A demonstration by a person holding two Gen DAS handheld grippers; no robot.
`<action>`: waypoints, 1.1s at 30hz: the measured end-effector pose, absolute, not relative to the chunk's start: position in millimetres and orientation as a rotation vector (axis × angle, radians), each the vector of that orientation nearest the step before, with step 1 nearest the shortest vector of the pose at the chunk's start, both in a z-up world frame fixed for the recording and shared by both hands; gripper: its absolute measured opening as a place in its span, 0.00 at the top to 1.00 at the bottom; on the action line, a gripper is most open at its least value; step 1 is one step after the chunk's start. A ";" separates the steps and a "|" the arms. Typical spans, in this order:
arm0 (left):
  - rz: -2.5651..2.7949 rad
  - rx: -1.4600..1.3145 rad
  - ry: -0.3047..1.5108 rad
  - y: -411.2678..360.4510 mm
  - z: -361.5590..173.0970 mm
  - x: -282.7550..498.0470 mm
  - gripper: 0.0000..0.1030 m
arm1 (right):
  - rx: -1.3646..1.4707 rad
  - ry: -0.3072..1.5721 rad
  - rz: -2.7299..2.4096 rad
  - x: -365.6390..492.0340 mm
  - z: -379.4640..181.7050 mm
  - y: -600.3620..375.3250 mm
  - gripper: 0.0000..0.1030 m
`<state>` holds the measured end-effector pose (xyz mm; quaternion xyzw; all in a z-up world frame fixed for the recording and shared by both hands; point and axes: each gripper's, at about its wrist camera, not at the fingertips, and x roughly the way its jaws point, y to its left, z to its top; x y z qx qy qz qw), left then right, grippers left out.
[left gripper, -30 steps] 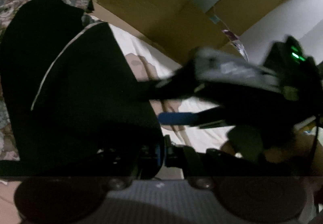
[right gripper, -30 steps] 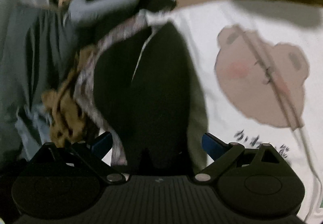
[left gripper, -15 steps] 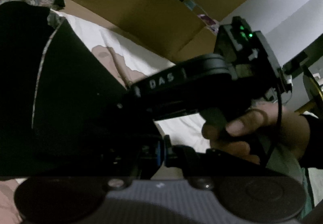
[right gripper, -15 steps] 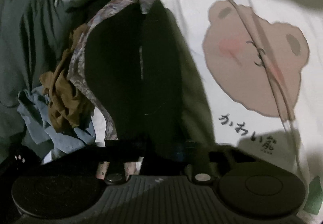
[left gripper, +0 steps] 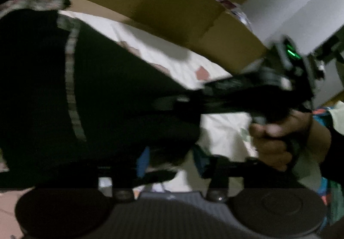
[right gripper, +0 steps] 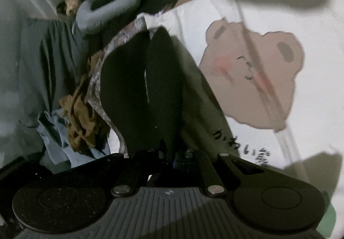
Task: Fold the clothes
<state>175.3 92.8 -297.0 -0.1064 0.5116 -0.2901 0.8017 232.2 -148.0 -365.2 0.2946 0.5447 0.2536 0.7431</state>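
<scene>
One black garment [right gripper: 137, 92] lay on the white bear-print sheet [right gripper: 268, 28], beside one pile of clothes [right gripper: 81, 114]. There were two grippers. The right gripper [right gripper: 172, 157] was pressed together, pinching the garment's near edge. The left gripper [left gripper: 169, 161], closed half a second earlier, now stood partly spread at the cloth.

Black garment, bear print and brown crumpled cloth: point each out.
black garment [right gripper: 129, 92]: right wrist view, on its broad dark middle panel.
bear print [right gripper: 253, 79]: right wrist view, on the bear's face.
brown crumpled cloth [right gripper: 82, 118]: right wrist view, on its bunched middle.
</scene>
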 end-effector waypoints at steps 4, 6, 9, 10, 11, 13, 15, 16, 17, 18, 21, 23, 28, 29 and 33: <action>-0.561 -0.194 1.099 100.3 -294.0 181.5 0.40 | 0.692 1.148 0.494 219.5 -363.9 -183.1 0.99; -0.526 -0.168 1.094 101.7 -293.8 191.0 0.39 | 0.709 1.135 0.467 213.5 -365.6 -198.6 0.99; -0.505 -0.139 1.074 97.7 -287.9 204.3 0.31 | 0.746 1.125 0.442 202.4 -367.8 -218.8 0.99; -0.497 -0.138 1.067 96.4 -285.2 205.2 0.30 | 0.765 1.122 0.434 198.4 -368.5 -225.2 0.99; -0.491 -0.137 1.060 95.8 -282.1 204.8 0.30 | 0.776 1.115 0.426 194.8 -368.4 -230.6 0.99; -0.478 -0.134 1.055 93.9 -279.9 206.0 0.29 | 0.787 1.094 0.411 188.1 -366.8 -239.9 0.99; -0.444 -0.128 1.056 91.2 -279.8 210.9 0.28 | 0.797 1.072 0.395 181.5 -365.2 -249.3 0.99; -0.431 -0.122 1.056 89.8 -279.3 213.6 0.28 | 0.802 1.058 0.384 178.0 -364.0 -254.2 0.99; -0.425 -0.110 1.053 88.6 -278.0 216.5 0.28 | 0.807 1.041 0.371 174.3 -362.4 -259.2 0.99; -0.419 -0.098 1.050 87.3 -276.6 219.4 0.28 | 0.815 1.028 0.361 171.3 -361.1 -263.6 0.99; -0.400 -0.061 1.042 83.6 -272.5 228.1 0.24 | 0.840 0.990 0.335 162.7 -357.9 -276.3 0.99; -0.388 -0.038 1.036 81.5 -269.8 234.2 0.21 | 0.858 0.970 0.322 156.8 -356.0 -285.2 0.99; -0.336 0.001 1.021 82.9 -269.5 250.9 0.19 | 0.887 0.940 0.271 142.4 -345.6 -313.6 0.99; -0.324 0.012 1.019 82.8 -270.3 254.0 0.19 | 0.889 0.929 0.264 139.3 -342.8 -319.7 0.99; -0.277 0.019 1.014 80.0 -277.5 265.7 0.17 | 0.900 0.887 0.226 127.7 -339.6 -345.2 0.99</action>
